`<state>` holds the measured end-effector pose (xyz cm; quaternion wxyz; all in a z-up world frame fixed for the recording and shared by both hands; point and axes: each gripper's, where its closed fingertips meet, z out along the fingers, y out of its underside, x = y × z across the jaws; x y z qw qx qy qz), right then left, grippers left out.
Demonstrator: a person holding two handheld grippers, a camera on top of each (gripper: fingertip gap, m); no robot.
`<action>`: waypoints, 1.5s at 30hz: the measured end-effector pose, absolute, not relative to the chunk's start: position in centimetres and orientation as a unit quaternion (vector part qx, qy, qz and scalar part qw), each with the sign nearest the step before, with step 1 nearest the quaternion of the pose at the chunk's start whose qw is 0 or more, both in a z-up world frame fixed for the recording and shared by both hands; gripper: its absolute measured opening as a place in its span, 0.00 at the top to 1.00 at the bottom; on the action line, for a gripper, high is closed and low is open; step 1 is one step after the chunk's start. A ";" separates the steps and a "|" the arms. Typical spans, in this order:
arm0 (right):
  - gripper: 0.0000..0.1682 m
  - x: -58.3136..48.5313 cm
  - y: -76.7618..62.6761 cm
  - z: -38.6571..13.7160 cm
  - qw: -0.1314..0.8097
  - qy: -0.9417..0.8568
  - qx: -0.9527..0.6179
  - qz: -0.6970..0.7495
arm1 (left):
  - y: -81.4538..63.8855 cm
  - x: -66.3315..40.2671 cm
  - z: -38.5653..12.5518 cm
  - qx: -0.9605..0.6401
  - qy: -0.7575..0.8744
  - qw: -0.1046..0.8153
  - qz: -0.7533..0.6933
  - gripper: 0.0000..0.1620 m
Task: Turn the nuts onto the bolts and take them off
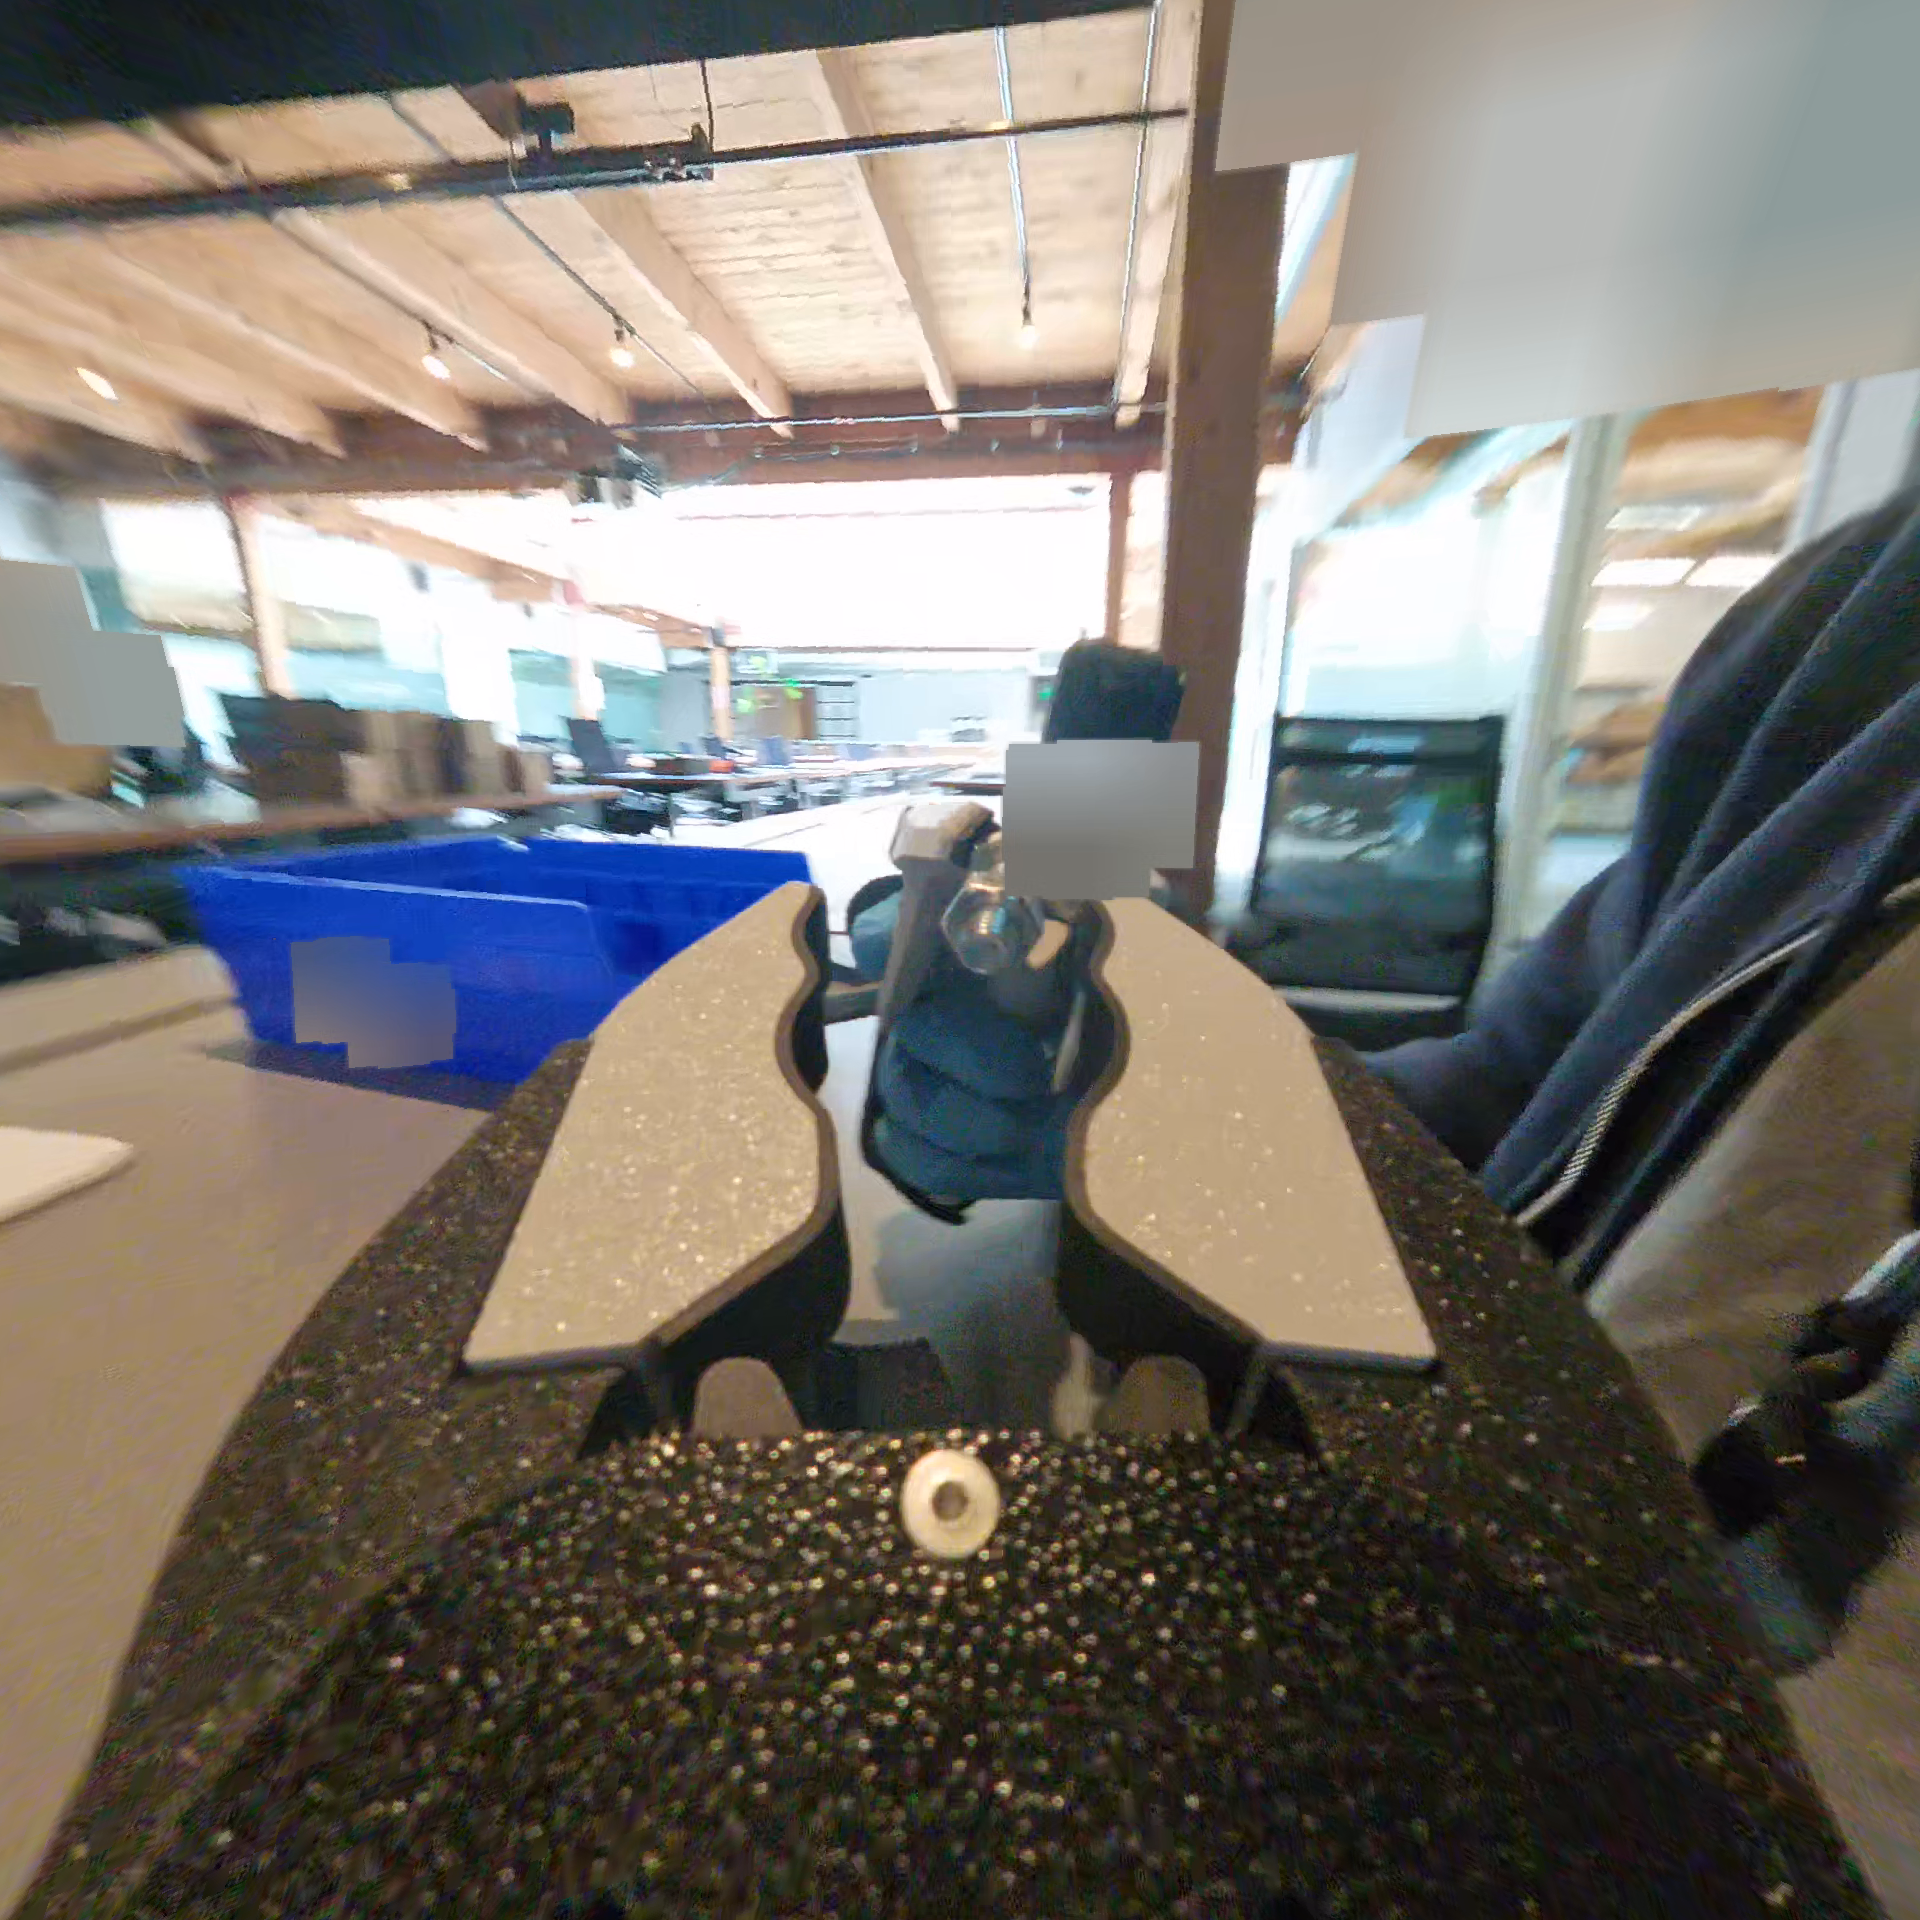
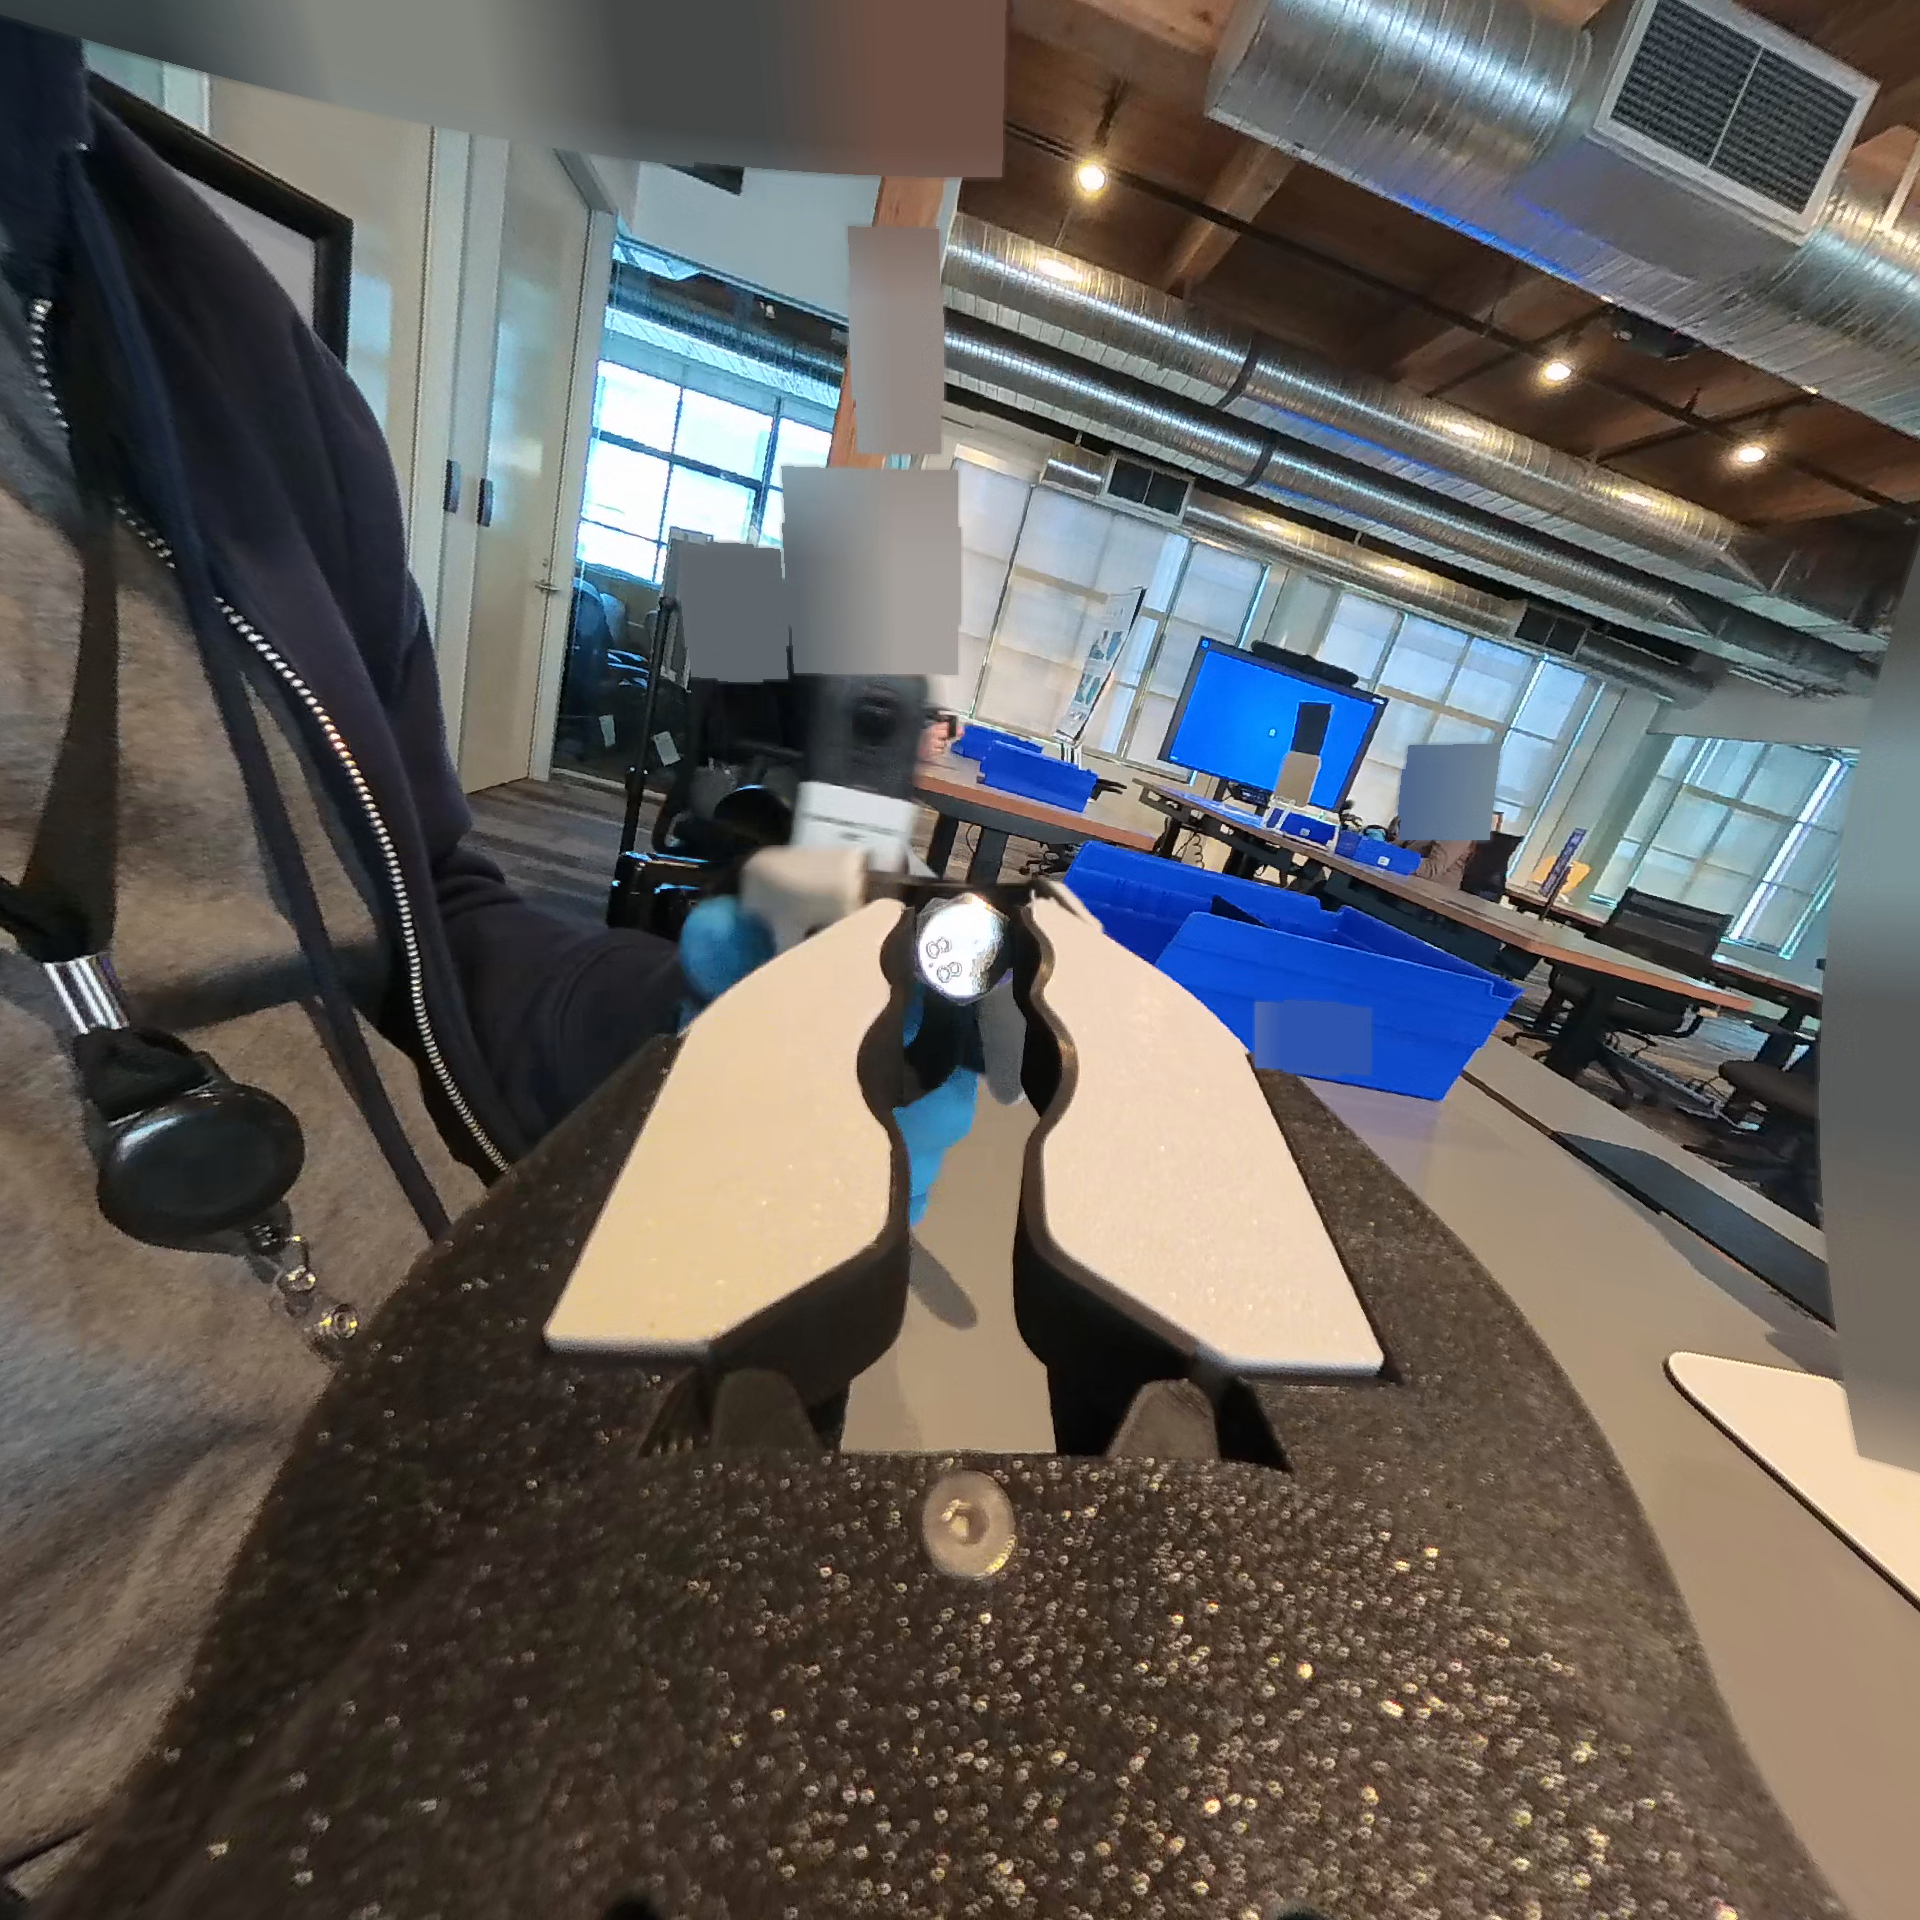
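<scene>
In the right wrist view my right gripper (image 2: 961, 935) is shut on a silver bolt (image 2: 961, 951), whose round stamped head faces the camera, held in the air. In the left wrist view my left gripper (image 1: 961, 914) is open, its grey fingers (image 1: 707, 1122) spread wide. That view looks between them at the right gripper and the bolt (image 1: 987, 925), which shows a hex part; I cannot tell whether that part is a nut. A blue-gloved hand (image 1: 956, 1101) holds the right gripper. The left gripper's body (image 2: 831, 831) and its gloved hand (image 2: 727, 940) sit just beyond the bolt.
A blue plastic bin (image 1: 468, 935) stands on the grey table (image 1: 156, 1299); it also shows in the right wrist view (image 2: 1330, 987). A person in a dark zip jacket (image 2: 260, 520) is close by. A white pad (image 2: 1818, 1455) lies on the table. Desks and a monitor (image 2: 1268, 727) stand behind.
</scene>
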<state>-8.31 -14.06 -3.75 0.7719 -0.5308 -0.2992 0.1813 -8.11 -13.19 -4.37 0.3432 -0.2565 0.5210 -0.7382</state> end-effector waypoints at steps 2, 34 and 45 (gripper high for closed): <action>0.90 -8.3 -14.1 -3.8 0.772 -0.299 -0.531 0.181 | -13.1 -8.1 -4.4 -0.278 0.507 0.279 -0.767 0.75; 0.89 -8.3 -14.0 -3.8 0.771 -0.299 -0.532 0.184 | -12.7 -8.4 -4.0 -0.273 0.485 0.249 -0.793 0.76; 0.90 -8.6 -14.1 -3.9 0.767 -0.304 -0.532 0.191 | -14.2 -8.2 -4.9 -0.189 0.565 0.461 -0.657 0.89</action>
